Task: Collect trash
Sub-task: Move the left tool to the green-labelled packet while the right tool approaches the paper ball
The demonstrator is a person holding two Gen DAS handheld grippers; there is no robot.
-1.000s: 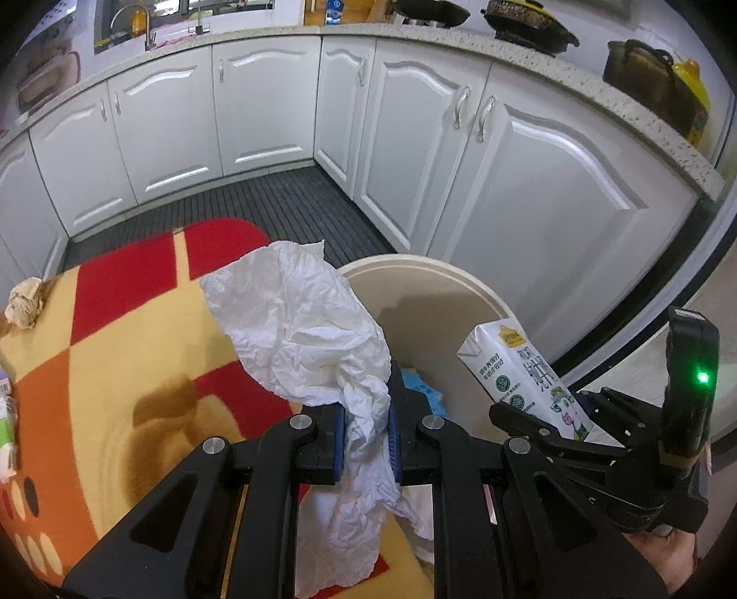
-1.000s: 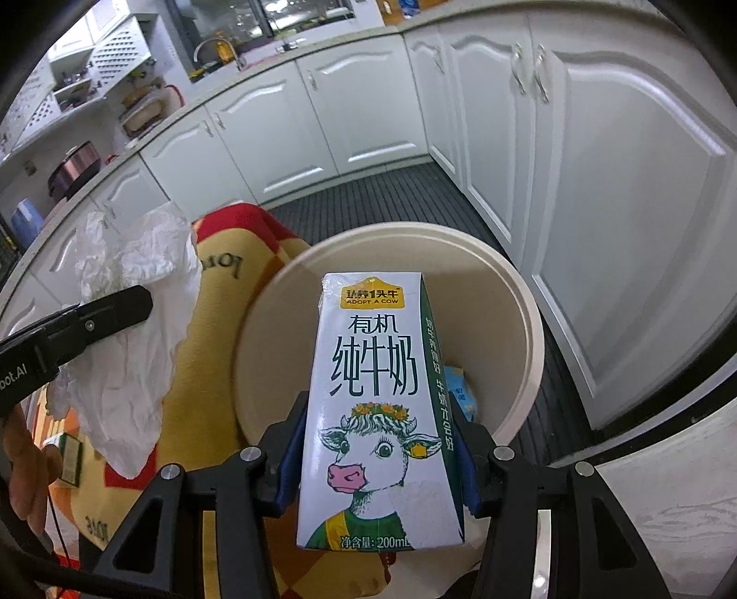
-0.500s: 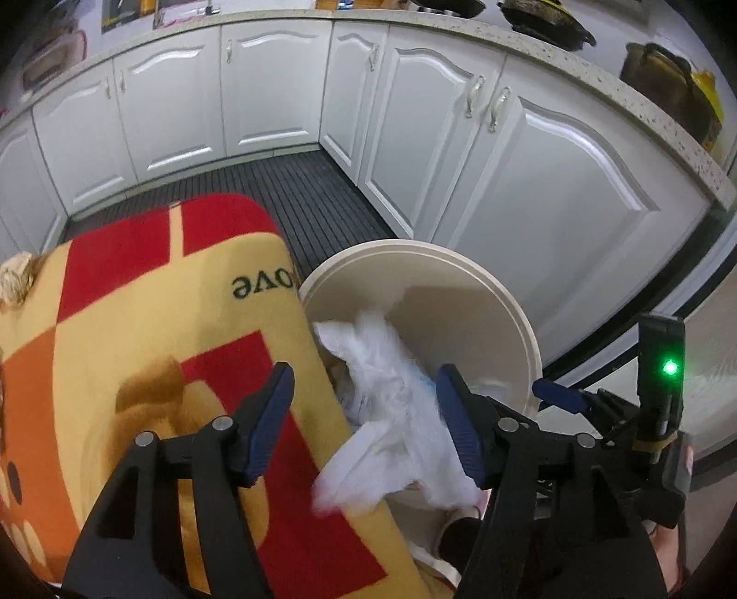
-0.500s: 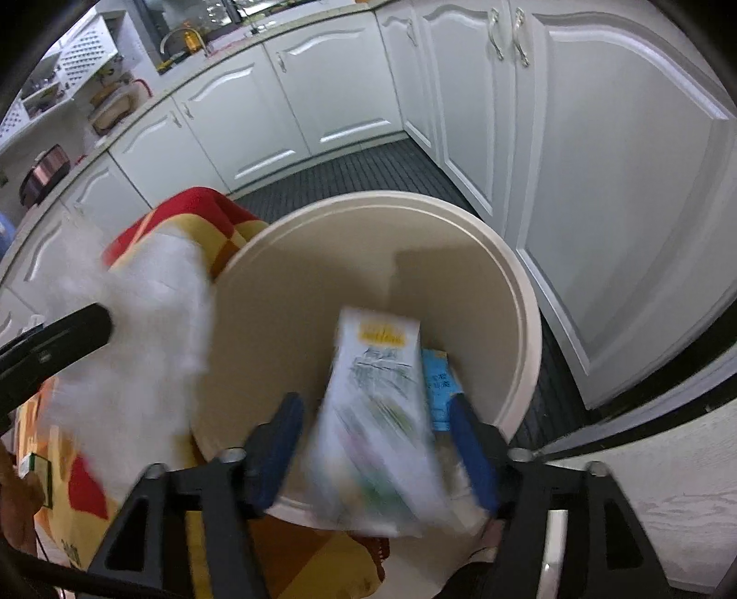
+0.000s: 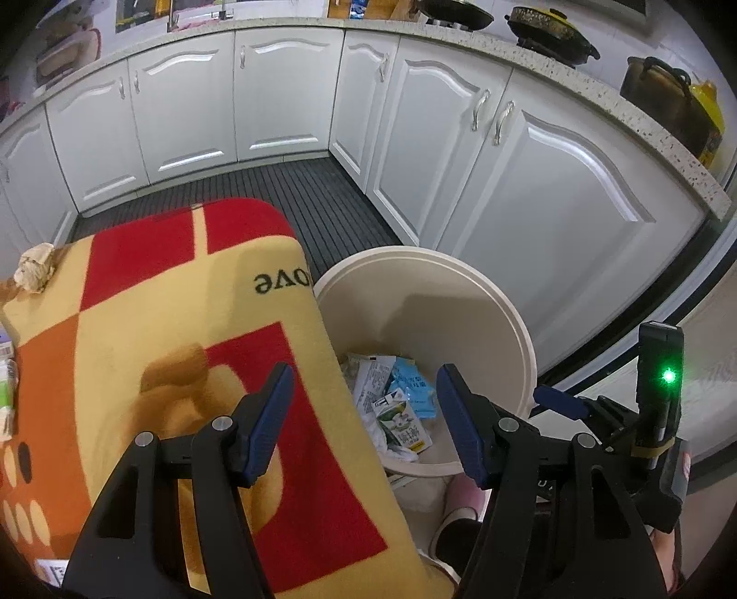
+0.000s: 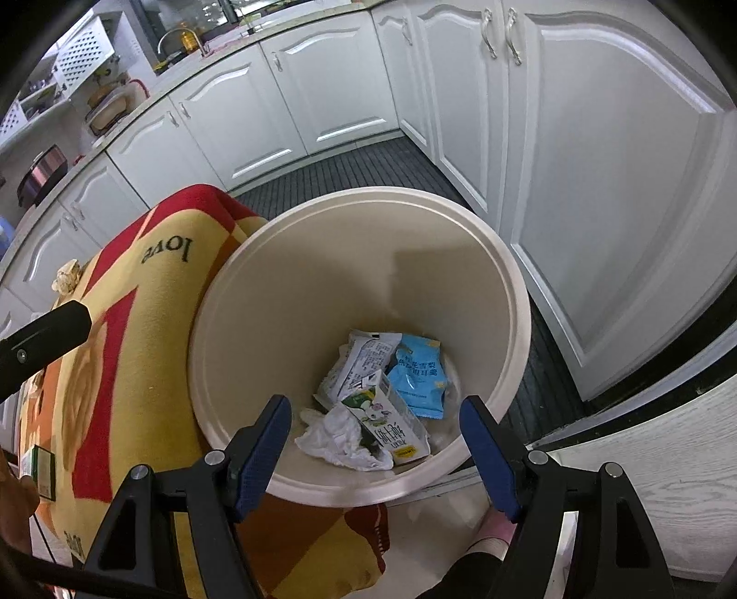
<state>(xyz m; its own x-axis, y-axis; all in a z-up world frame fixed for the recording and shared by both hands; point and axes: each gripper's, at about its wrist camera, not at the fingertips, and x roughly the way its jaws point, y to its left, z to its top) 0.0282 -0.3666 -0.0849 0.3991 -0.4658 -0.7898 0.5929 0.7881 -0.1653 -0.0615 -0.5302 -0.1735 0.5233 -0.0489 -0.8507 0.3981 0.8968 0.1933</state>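
A cream trash bin [image 5: 506,304] [image 6: 368,193] stands on the floor beside a table covered by a red and yellow blanket [image 5: 161,322] [image 6: 138,345]. At its bottom lie a milk carton [image 6: 391,424] [image 5: 405,426], a crumpled white tissue [image 6: 336,437], a blue packet [image 6: 417,373] [image 5: 414,384] and another wrapper. My left gripper [image 5: 364,373] hangs open over the blanket's edge and the bin, nothing between its fingers. My right gripper [image 6: 375,405] is open above the bin's near rim, also with nothing in it. A crumpled brownish paper [image 5: 34,274] [image 6: 67,278] rests on the blanket's far corner.
White kitchen cabinets [image 5: 552,184] curve around a dark slatted floor [image 5: 299,193]. Small packages [image 5: 7,382] [image 6: 41,465] lie at the blanket's left edge. A person's slippered foot [image 5: 456,507] [image 6: 497,520] is just in front of the bin. Pots sit on the counter [image 5: 552,32].
Both grippers opened. The white tissue dropped from the left gripper and the milk carton from the right; both now lie inside the bin.
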